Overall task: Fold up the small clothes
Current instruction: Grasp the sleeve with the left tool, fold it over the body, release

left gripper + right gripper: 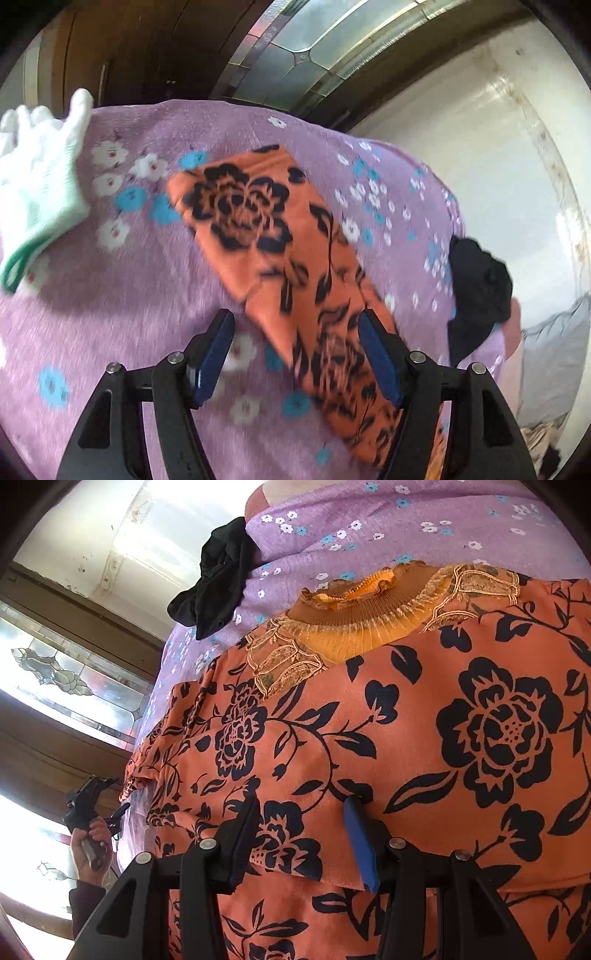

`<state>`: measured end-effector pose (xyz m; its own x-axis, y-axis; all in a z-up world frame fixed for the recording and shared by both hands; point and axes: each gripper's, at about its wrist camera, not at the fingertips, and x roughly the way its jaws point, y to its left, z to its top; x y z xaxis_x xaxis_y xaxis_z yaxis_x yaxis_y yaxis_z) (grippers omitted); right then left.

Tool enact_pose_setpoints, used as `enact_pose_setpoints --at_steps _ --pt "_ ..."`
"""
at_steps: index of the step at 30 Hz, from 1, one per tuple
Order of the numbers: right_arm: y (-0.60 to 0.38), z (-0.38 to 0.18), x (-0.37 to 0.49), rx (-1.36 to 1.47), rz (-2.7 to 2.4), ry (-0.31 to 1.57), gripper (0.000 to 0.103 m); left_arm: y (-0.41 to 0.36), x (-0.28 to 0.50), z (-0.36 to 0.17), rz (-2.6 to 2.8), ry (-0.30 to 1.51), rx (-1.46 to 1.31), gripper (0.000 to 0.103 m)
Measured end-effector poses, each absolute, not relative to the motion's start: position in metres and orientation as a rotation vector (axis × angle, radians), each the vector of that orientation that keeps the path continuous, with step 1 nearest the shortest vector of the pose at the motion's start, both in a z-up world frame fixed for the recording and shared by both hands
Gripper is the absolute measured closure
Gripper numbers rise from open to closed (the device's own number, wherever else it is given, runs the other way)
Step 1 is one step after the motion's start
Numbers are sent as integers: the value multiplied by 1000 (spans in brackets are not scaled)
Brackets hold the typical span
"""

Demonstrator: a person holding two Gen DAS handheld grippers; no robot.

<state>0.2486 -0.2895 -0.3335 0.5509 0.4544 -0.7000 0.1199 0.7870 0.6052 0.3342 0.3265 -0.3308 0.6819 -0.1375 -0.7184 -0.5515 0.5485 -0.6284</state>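
An orange garment [280, 236] with black flowers lies on a purple flowered blanket [129, 295]. My left gripper [299, 343] hovers open over the garment's near end; the cloth runs under its right finger [376, 354], with nothing pinched. In the right wrist view the garment [424, 731] fills the frame, its gold ruffled elastic band [362, 624] at the far side. My right gripper [301, 834] is low over a folded layer of the garment. Its jaws stand apart with cloth between them, and the pads do not visibly press.
A white glove [40, 177] with a green cuff lies on the blanket at the left. A black bundle of cloth [218, 576] sits at the blanket's edge [166, 657]. A hand [88, 845] holds the other gripper beside the blanket. Windows and a white wall are beyond.
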Motion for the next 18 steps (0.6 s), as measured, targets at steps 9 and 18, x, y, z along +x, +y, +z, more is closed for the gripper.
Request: enact_pose_setpoints --at_steps 9,18 --pt "-287 -332 250 640 210 980 52 331 355 -333 346 779 -908 98" --pt "-303 -298 239 602 130 846 57 198 338 -205 29 551 -518 98"
